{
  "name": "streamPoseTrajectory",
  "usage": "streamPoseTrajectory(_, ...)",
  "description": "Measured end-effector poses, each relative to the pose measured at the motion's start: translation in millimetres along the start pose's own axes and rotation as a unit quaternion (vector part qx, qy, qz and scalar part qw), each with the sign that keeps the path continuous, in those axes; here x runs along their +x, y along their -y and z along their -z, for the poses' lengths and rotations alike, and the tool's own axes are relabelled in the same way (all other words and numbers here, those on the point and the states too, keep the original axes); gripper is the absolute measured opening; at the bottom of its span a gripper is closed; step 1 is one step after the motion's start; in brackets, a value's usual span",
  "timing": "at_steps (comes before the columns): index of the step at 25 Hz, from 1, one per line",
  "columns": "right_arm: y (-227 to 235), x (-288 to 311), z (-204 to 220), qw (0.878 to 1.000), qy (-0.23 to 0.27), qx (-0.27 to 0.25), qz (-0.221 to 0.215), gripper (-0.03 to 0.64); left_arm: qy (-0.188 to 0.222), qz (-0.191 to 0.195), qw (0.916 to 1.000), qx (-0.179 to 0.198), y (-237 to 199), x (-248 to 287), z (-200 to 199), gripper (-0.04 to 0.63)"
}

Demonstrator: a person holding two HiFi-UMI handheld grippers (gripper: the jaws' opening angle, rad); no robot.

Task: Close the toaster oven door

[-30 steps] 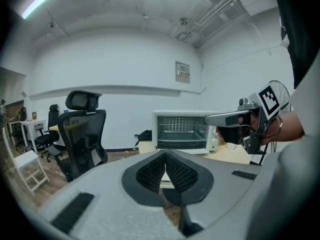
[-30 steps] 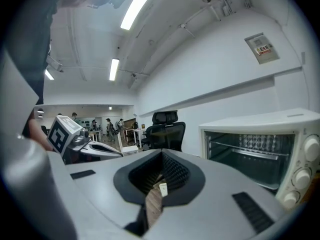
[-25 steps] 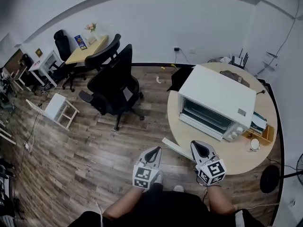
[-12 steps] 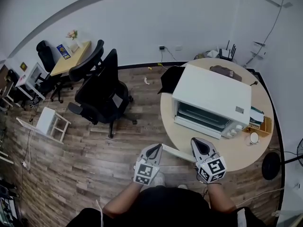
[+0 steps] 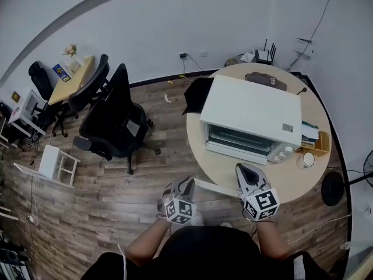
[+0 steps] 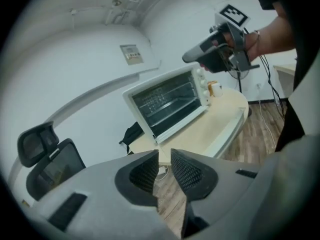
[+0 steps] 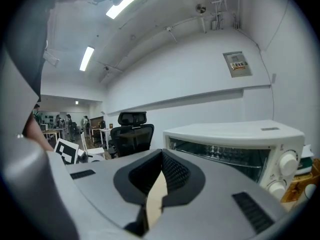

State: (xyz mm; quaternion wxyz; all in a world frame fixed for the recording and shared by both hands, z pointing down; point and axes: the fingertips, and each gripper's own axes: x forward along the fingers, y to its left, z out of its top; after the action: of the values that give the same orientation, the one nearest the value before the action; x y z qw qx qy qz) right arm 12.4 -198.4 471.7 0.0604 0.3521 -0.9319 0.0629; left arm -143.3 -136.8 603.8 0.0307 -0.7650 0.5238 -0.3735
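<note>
While the oven sits mid-worktop w/ its door dropped open toward me, my left gripper hangs just off the near edge. It's just been opening, now slightly spread w/ nothing btwn. My right gripper, over the near rim, is pressed together & empty.

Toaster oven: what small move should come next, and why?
Probably carry the right gripper forward over the table toward the toaster oven. Its front looks open, with the rack plainly showing in the right gripper view. The gripper hangs near the table's edge, well short of the oven, jaws together.
</note>
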Motion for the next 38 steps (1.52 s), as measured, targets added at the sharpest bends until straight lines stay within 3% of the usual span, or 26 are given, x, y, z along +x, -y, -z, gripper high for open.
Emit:
streamPoseTrajectory(5, 4.1, -3.6, -0.5, 1.0, 0.003, 0.004, 0.015, -0.003, -0.021, 0.044, 0.9947, 0.09, 15.7, 17.6, 14.1, 0.107)
streamPoseTrajectory(10, 3.0, -3.7, 6.1, 1.0, -0.005, 0.012, 0.022, -0.003, -0.049, 0.094, 0.9862, 0.127, 29.2, 26.2, 31.4, 0.149)
streamPoseTrajectory(12, 3.1, -2.6, 9.6, 1.0, -0.009, 0.017, 0.023, -0.003, -0.057, 0.101, 0.9805, 0.158, 33.7, 28.4, 37.0, 0.149)
streamPoseTrajectory(18, -4.8, 4.9, 12.1, 1.0, -0.018, 0.018, 0.009, -0.003, -0.07, 0.118, 0.9543, 0.265, 47.6, 36.5, 51.8, 0.149)
streamPoseTrajectory(22, -6.6, 6.8, 6.7, 1.0, -0.018, 0.011, 0.007, -0.003, -0.075, 0.122, 0.9311, 0.335, 53.4, 41.0, 58.6, 0.144)
streamPoseTrajectory(30, -12.2, 2.6, 5.3, 0.999, -0.026, 0.002, 0.027, -0.003, -0.058, 0.113, 0.8884, 0.441, 65.4, 49.3, 63.9, 0.112)
streamPoseTrajectory(33, -20.7, 4.1, 7.2, 0.999, -0.029, -0.007, 0.03, -0.003, -0.06, 0.114, 0.8803, 0.456, 64.6, 52.0, 66.4, 0.106)
streamPoseTrajectory(38, -29.8, 5.4, 8.4, 0.999, -0.025, -0.004, 0.042, -0.003, -0.046, 0.119, 0.8743, 0.468, 67.2, 53.5, 65.1, 0.09)
